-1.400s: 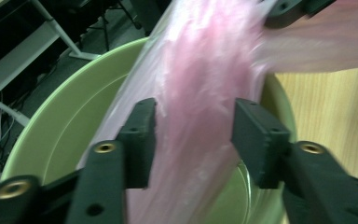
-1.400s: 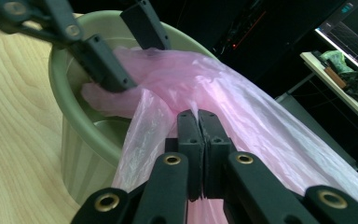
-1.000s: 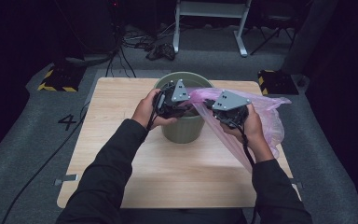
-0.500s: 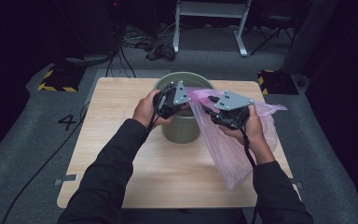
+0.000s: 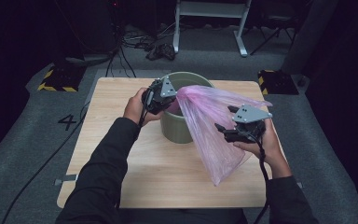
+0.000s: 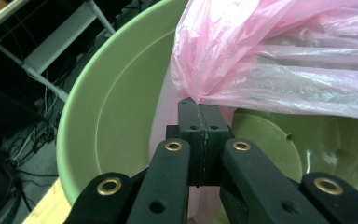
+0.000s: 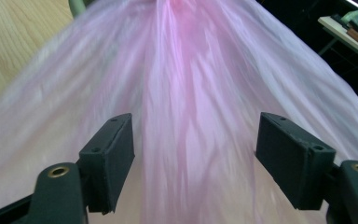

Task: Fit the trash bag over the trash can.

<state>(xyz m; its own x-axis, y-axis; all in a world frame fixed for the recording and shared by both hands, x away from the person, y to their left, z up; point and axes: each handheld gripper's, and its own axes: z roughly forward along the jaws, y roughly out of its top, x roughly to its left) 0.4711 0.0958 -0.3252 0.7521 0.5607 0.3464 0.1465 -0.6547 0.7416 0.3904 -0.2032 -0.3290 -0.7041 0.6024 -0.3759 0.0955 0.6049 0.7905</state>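
Pink, thin plastic film makes up the bag point(image 5: 214, 126), and it will handle as such film does: almost weightless, limp, slippery between hard pads, and easy to stretch or tear if pulled sharply. It hangs from the rim of the green bin point(image 5: 175, 128) and fans out toward the person's right, with its loose end trailing down over the wooden surface point(image 5: 112, 154).

The left tool point(image 6: 199, 105) is clamped tight on a gathered pinch of the bag's edge, just above the bin's open mouth; in the left gripper view the film bunches into a knot right where the two pads meet. In the high view that tool point(image 5: 170, 95) sits at the near left part of the rim.

The right tool point(image 7: 193, 140) has just been opening. Its jaws now stand wide apart with the bag's stretched sheet behind and between them, and the pads do not press on it. In the high view it point(image 5: 226, 130) lies against the bag's right side, well clear of the bin.

A good hold would be on the doubled hem of the opening, opposite the left pinch, rather than on the single-layer middle, which would likely slide or crease. With two holds on the hem, the mouth could be spread over the rim.
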